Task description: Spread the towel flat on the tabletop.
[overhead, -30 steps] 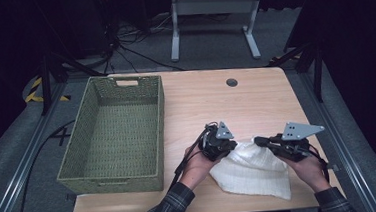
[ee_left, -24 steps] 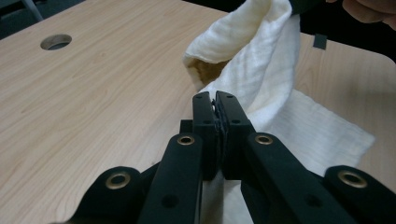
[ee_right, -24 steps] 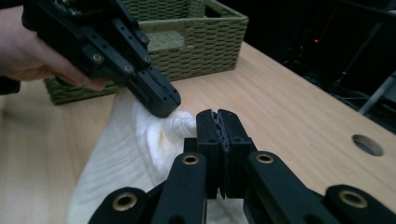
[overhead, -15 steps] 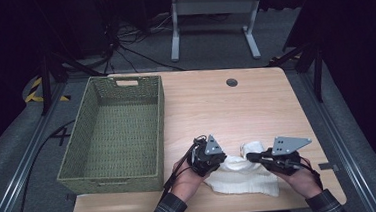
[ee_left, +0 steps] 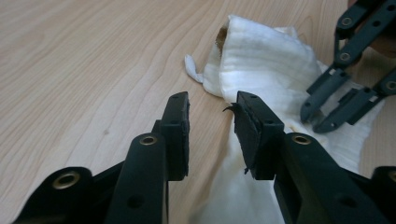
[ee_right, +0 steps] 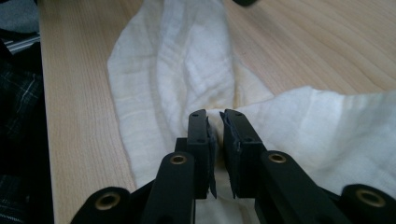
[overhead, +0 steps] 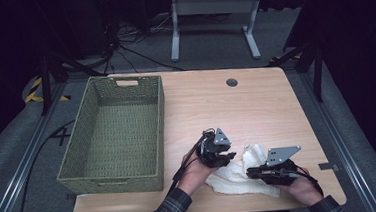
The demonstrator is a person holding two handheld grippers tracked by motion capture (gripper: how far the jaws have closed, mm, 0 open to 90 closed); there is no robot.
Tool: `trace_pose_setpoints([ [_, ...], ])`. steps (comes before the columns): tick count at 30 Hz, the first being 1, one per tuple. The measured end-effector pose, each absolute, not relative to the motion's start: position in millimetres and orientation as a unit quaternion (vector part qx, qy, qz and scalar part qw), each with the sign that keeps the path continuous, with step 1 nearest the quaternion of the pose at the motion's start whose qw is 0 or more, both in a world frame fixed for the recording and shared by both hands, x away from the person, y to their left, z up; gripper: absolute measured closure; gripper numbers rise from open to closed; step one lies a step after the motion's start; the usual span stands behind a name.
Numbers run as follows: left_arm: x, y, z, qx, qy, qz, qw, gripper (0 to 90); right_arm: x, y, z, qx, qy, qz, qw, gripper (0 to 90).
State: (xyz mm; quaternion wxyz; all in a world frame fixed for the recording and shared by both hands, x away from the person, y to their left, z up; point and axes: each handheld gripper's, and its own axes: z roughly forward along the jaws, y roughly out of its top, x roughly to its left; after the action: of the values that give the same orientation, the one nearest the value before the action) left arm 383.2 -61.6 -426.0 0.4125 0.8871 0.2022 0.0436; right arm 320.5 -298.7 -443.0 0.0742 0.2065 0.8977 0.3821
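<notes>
At the near edge of the tabletop (overhead: 276, 100), a crumpled white cloth (overhead: 236, 178) lies between both grippers. It is judged light, soft and limp, best pinched at a raised fold or hem. The left gripper (ee_left: 211, 109) has just been opening, its fingers apart with the cloth's edge beside them. The right gripper (ee_right: 215, 116) has a narrow gap, just opened, nothing clamped. Farther off stands a stiff woven green basket (overhead: 77, 164).
</notes>
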Motion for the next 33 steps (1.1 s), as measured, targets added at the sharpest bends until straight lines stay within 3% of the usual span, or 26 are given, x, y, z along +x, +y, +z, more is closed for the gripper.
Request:
trace_pose_setpoints([
  [5, 397, -83, -435, 0.891, 0.19, 0.013, 0.413, 61.4, 320, -298, -447, 0.202, 0.904, 0.371, 0.069, 84.3],
  [14, 400, -108, -454, 0.907, 0.154, -0.021, 0.391, 61.2, 319, -299, -447, 0.203, 0.905, 0.369, 0.067, 84.2],
  [19, 399, -111, -458, 0.914, 0.137, -0.025, 0.381, 85.1, 317, -300, -443, 0.198, 0.902, 0.377, 0.07, 77.8],
  [26, 401, -91, -432, 0.904, 0.148, 0.012, 0.402, 87.6, 315, -326, -425, 0.221, 0.875, 0.42, 0.1, 73.0],
  [33, 410, -59, -404, 0.888, 0.171, 0.044, 0.424, 87.6, 336, -359, -416, 0.278, 0.848, 0.429, 0.142, 72.6],
])
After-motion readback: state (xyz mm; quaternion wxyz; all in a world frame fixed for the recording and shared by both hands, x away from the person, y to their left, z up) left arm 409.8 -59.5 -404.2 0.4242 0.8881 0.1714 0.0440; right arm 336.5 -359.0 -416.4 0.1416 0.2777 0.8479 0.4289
